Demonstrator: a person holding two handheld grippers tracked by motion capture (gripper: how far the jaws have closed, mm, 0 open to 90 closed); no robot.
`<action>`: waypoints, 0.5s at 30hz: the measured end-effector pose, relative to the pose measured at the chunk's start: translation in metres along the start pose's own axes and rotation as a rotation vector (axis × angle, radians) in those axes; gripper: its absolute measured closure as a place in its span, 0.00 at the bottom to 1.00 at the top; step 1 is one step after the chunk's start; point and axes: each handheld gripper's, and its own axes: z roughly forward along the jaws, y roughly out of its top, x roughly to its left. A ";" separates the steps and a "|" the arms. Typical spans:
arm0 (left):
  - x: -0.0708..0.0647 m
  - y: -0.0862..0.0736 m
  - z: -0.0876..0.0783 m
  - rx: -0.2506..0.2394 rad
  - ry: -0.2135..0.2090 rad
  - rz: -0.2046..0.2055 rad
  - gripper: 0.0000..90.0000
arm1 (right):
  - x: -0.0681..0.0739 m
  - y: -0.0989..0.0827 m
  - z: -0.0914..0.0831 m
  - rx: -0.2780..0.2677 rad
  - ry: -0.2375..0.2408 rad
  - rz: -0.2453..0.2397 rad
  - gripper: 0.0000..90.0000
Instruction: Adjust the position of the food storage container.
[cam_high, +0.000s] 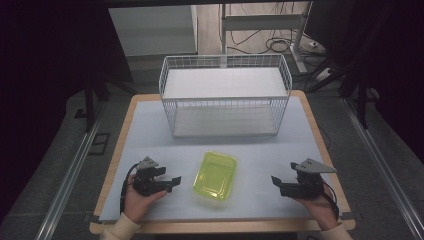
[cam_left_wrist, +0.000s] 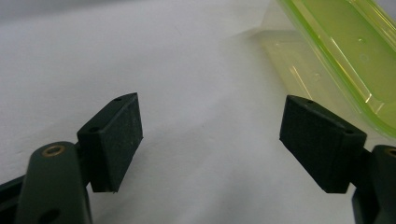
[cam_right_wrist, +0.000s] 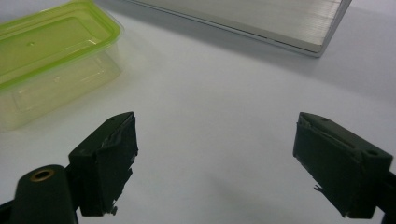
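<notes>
A clear plastic container with a yellow-green lid (cam_high: 215, 175) lies on the white table cover, near the front middle. My left gripper (cam_high: 172, 181) rests on the table to its left, jaws wide apart and pointed at the container (cam_left_wrist: 336, 51), which sits just past the right jaw. My right gripper (cam_high: 276, 184) stands open to the container's right, some way off. In the right gripper view the container (cam_right_wrist: 51, 60) lies at the upper left, with bare table between the jaws. A white wire basket (cam_high: 225, 95) stands behind the container.
The wire basket has a white shelf on top and a white floor, whose corner (cam_right_wrist: 280, 23) appears in the right gripper view. The table's wooden rim (cam_high: 320, 135) frames the white cover. Cables and stand legs lie on the floor beyond.
</notes>
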 end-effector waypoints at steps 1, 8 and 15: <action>0.000 0.000 0.000 0.000 0.000 0.000 0.23 | 0.000 0.000 0.000 0.000 0.000 0.000 0.16; -0.002 0.000 -0.002 -0.003 0.003 0.006 0.23 | 0.000 -0.004 0.003 0.022 -0.017 -0.029 0.17; -0.003 0.000 -0.001 0.002 -0.005 0.018 0.23 | 0.005 -0.003 -0.005 0.001 -0.016 -0.038 0.25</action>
